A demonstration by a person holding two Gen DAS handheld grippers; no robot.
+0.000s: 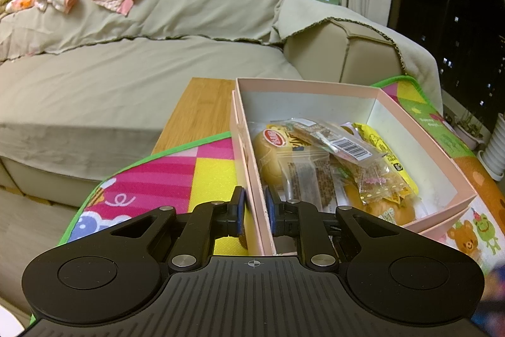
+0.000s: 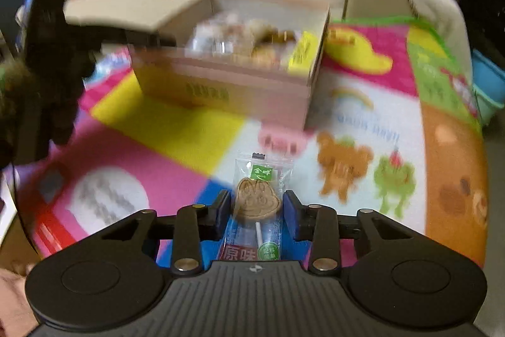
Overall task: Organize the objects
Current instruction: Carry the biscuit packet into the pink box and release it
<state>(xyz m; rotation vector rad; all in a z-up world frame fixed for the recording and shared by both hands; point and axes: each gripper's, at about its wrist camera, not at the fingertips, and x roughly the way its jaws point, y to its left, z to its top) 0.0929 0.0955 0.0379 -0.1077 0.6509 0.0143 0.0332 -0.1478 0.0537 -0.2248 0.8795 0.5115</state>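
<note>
Right wrist view: the lollipop [image 2: 259, 204], a flat brown cookie-like disc on a white stick in a glossy clear wrapper, sits between my right gripper [image 2: 257, 212] pads, its long axis running along the fingers. The jaws look closed on the wrapper, though contact is hard to confirm. The pink cardboard box [image 2: 227, 90] lies ahead and slightly left on the colourful play mat [image 2: 164, 128], motion-blurred. My left gripper [image 1: 256, 212] clamps the box's near wall, steadying it; crinkly snack packets [image 1: 331, 153] fill it
</note>
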